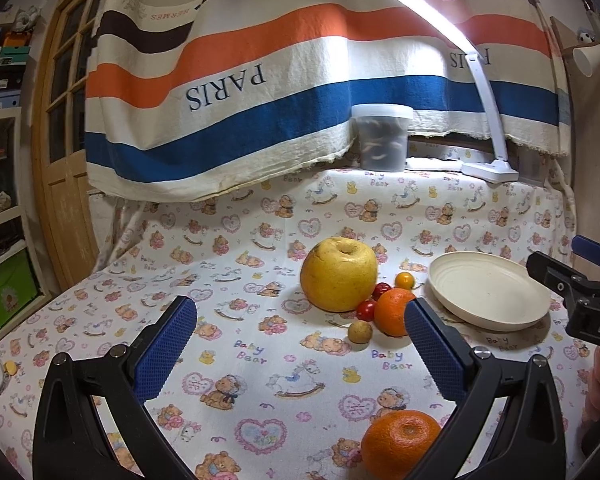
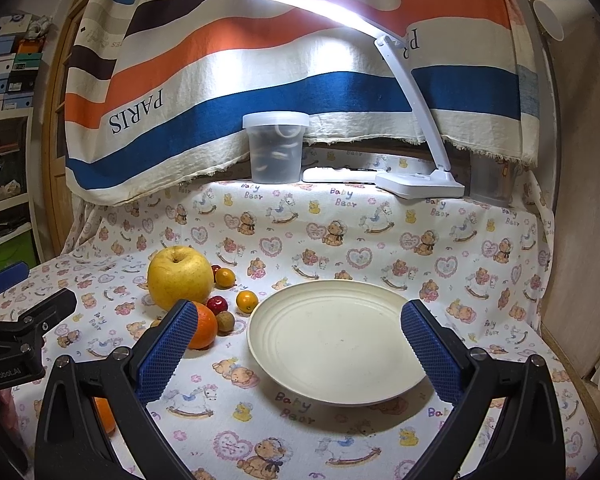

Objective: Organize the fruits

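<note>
A large yellow apple (image 1: 339,275) (image 2: 180,277) stands mid-table. Beside it lie an orange (image 1: 394,312) (image 2: 202,326), red cherry tomatoes (image 1: 366,309) (image 2: 217,304), small orange tomatoes (image 1: 404,280) (image 2: 247,301) and a brown longan (image 1: 360,331) (image 2: 225,321). A second orange (image 1: 400,442) (image 2: 104,414) lies nearer, by my left gripper's right finger. The empty cream plate (image 1: 488,296) (image 2: 332,340) sits to the right. My left gripper (image 1: 300,344) is open and empty above the cloth. My right gripper (image 2: 298,350) is open and empty, hovering over the plate's near side.
A bear-print cloth (image 1: 260,360) covers the table. At the back stand a lidded plastic tub (image 1: 382,136) (image 2: 276,148), a lit white desk lamp (image 1: 488,168) (image 2: 420,182) and a striped hanging towel (image 1: 260,80). Shelves and a wooden door are on the left.
</note>
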The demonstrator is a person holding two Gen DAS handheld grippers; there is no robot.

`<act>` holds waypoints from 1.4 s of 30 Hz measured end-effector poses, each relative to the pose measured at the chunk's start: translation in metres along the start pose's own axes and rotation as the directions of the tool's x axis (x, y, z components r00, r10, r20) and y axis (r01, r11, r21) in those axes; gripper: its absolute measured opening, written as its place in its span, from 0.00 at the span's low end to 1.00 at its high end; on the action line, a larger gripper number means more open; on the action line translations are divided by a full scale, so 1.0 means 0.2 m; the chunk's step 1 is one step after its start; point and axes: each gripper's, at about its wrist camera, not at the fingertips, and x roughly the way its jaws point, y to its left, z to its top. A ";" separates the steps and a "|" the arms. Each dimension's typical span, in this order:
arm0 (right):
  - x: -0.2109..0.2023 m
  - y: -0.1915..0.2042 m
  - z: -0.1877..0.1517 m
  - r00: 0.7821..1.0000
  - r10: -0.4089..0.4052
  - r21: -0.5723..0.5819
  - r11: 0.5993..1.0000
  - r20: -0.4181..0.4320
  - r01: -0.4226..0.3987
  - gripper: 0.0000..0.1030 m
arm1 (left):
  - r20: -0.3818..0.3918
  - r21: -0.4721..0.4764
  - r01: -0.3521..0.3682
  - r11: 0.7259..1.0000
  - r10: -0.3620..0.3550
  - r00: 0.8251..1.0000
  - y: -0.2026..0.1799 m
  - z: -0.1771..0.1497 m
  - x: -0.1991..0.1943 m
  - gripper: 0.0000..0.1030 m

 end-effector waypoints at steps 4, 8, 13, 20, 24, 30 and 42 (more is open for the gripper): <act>0.01 0.01 -0.01 1.000 -0.004 0.000 1.000 0.000 0.004 0.99 | -0.001 0.015 -0.004 1.000 0.005 1.000 -0.02 0.00 0.00 1.00; -0.02 0.01 -0.01 1.000 0.008 0.010 1.000 0.016 -0.008 0.99 | 0.016 -0.014 -0.039 0.999 0.039 0.999 0.01 -0.01 -0.02 1.00; -0.04 0.00 0.00 0.999 0.035 0.013 0.999 0.023 -0.036 0.99 | -0.061 -0.054 0.148 0.988 -0.151 0.987 0.01 -0.01 0.02 1.00; -0.02 0.01 0.00 0.999 0.033 -0.003 0.999 -0.018 -0.033 0.99 | -0.074 -0.046 0.169 0.984 -0.172 0.982 -0.03 -0.02 -0.01 0.98; 0.00 0.01 -0.01 0.998 0.037 -0.017 0.999 -0.057 -0.038 0.98 | -0.190 -0.091 0.236 0.968 -0.249 0.950 -0.02 -0.04 0.04 0.91; 0.01 -0.02 0.00 0.996 0.050 -0.003 0.999 -0.077 -0.050 0.95 | -0.440 -0.185 0.275 0.944 -0.329 0.835 -0.05 -0.13 0.14 0.56; 0.03 -0.01 -0.01 0.993 0.052 -0.006 0.999 -0.104 -0.052 0.89 | -0.532 -0.090 0.266 0.960 -0.272 0.802 -0.15 -0.18 0.14 0.48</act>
